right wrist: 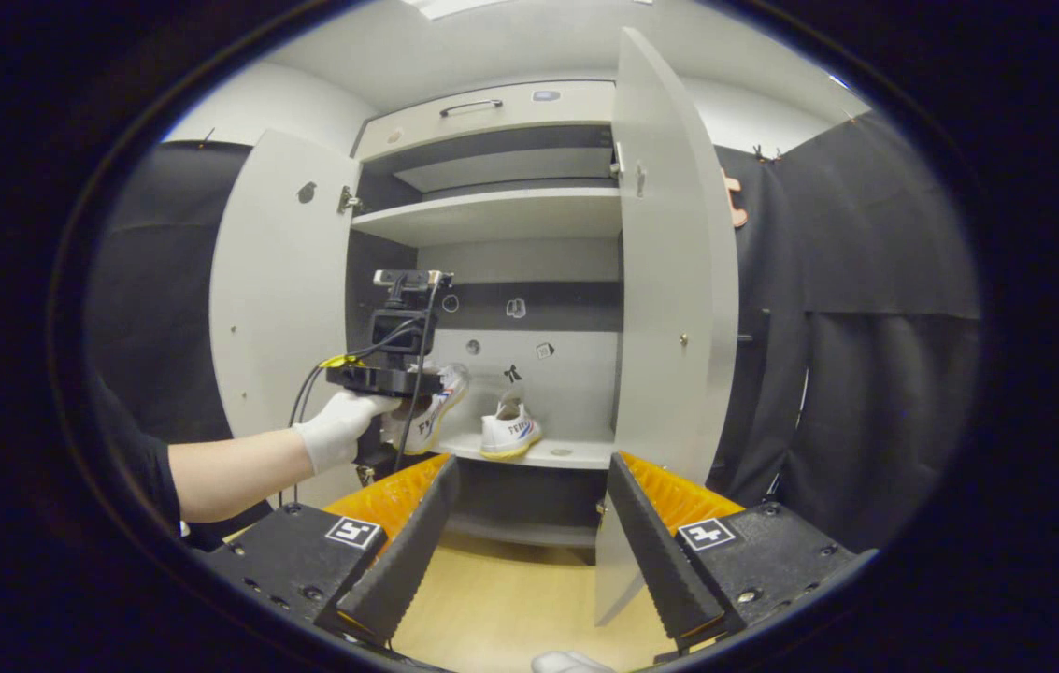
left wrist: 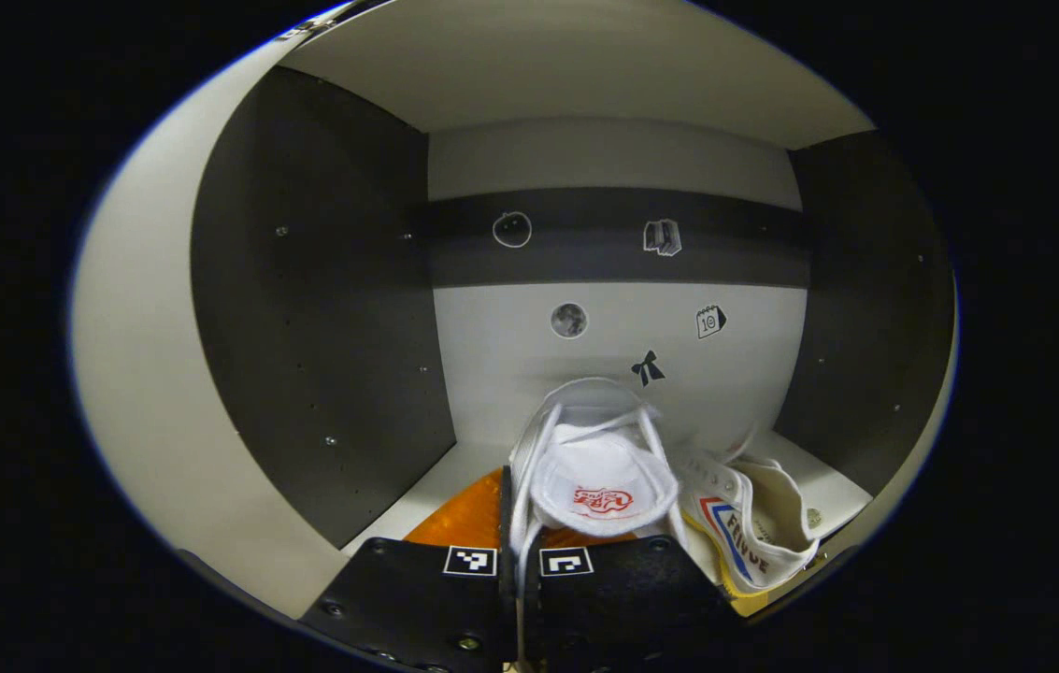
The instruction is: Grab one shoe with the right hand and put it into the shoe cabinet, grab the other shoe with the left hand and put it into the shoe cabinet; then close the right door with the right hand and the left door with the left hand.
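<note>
Inside the shoe cabinet [left wrist: 323,308], in the left gripper view, we are seeing our left gripper [left wrist: 520,561] with fingers clamped on a white shoe [left wrist: 599,467], another shoe [left wrist: 753,533] lying beside it on the shelf [left wrist: 819,477]. From the right gripper view, our right gripper [right wrist: 529,523] is hovering, fingers apart, before both open doors [right wrist: 669,280] above pale wooden floor [right wrist: 510,608].

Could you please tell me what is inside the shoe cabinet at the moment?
On the lower shelf one shoe rests; the left gripper holds the other shoe inside. Stickers dot the back wall. The space under the shelf is too dark to judge.
</note>
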{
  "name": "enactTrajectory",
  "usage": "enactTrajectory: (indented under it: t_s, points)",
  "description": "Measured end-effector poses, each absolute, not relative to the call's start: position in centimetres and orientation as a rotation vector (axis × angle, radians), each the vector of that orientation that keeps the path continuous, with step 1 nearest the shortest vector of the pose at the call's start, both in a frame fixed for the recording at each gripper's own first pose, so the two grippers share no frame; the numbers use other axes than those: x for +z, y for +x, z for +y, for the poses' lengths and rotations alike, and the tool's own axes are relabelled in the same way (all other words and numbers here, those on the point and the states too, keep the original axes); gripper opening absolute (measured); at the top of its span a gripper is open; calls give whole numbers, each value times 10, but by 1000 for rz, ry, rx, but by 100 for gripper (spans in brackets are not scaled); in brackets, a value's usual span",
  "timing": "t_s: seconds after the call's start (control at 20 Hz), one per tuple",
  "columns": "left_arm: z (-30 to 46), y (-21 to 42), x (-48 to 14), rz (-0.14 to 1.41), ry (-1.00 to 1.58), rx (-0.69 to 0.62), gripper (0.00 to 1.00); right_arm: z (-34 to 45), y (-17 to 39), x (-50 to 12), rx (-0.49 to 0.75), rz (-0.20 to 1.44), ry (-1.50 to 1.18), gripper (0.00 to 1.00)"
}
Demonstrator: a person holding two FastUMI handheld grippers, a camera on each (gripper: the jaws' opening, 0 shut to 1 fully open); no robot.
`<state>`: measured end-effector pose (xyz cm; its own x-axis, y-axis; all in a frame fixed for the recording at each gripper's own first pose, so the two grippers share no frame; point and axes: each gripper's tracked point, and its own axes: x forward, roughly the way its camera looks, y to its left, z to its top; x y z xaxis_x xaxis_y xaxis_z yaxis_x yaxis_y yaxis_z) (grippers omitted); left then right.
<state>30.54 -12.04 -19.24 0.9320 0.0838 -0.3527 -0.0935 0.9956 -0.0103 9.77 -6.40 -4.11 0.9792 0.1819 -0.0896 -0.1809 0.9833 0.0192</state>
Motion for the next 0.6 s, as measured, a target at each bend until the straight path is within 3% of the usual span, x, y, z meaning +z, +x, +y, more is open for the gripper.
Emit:
enactTrajectory:
  t_s: [0.4,0.5,0.6]
  points:
    - [-125,302,-212,469,-4,73,3,-68,113,-50,186,125,9,100]
    - [-129,301,-214,479,-14,56,14,-68,115,-52,192,133,9,100]
    - [-122,300,-221,499,-6,76,36,-65,116,-55,197,144,9,100]
